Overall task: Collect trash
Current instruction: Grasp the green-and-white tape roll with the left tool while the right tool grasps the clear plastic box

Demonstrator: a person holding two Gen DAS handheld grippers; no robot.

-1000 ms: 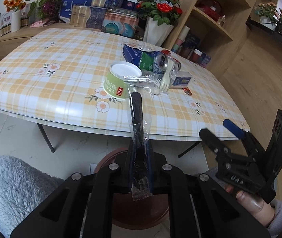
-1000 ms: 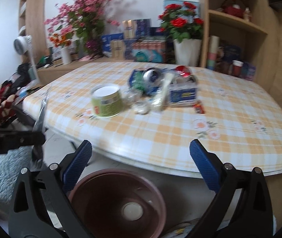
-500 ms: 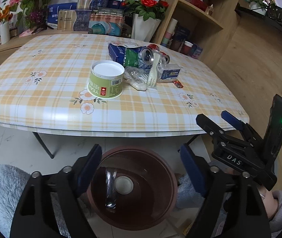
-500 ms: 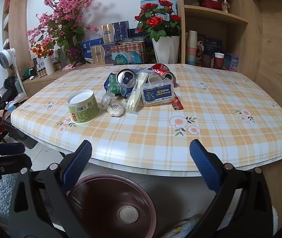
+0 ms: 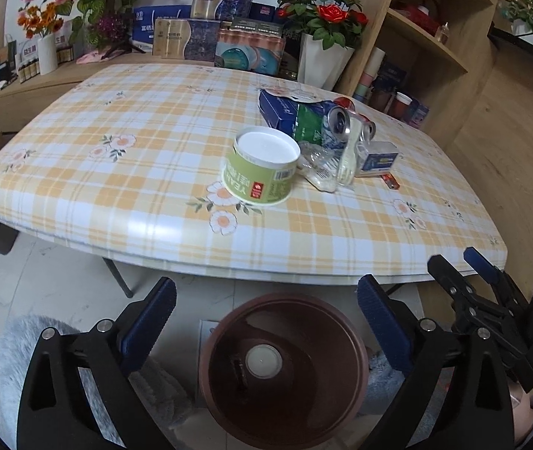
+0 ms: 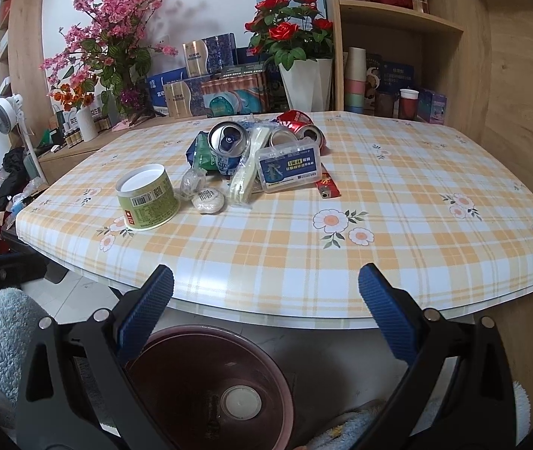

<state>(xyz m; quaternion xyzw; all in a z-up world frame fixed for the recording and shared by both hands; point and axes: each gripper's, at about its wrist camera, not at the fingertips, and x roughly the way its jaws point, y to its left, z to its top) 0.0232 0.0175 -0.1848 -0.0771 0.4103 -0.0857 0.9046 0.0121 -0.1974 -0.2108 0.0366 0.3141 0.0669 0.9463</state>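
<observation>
The left gripper (image 5: 264, 302) hangs above the brown bin (image 5: 283, 369), its jaws opening and by now spread wide with nothing between them; a second ago they were pinched on a clear plastic wrapper with a dark strip inside, and half a second ago that wrapper was already dropping into the bin; now a dark strip (image 5: 238, 373) lies on the bin's floor beside the pale disc at its centre, though whether the clear wrapping is still round it cannot be told. The right gripper (image 6: 265, 296) also hovers over the bin (image 6: 206, 386), just short of the table edge, its blue-padded jaws spread and empty, as they were in both earlier views; in the left wrist view it shows to the right of the bin (image 5: 469, 273).

The rest of the trash sits on the checked table (image 5: 135, 172) beyond the bin, unmoved from a second ago: a green paper tub (image 6: 146, 197) nearest the bin; behind it a crumpled clear wrapper (image 6: 192, 182) and a small round white packet (image 6: 209, 200); then a pale yellow packet (image 6: 246, 178), a silver can (image 6: 228, 139) lying on its side on a blue and green bag (image 6: 201, 152), a clear plastic box with a blue label (image 6: 289, 165), a small red packet (image 6: 327, 185) and two red cans (image 6: 298, 129) furthest from the bin.

A grey fluffy rug (image 5: 33, 348) lies on the floor to the left of the bin.
</observation>
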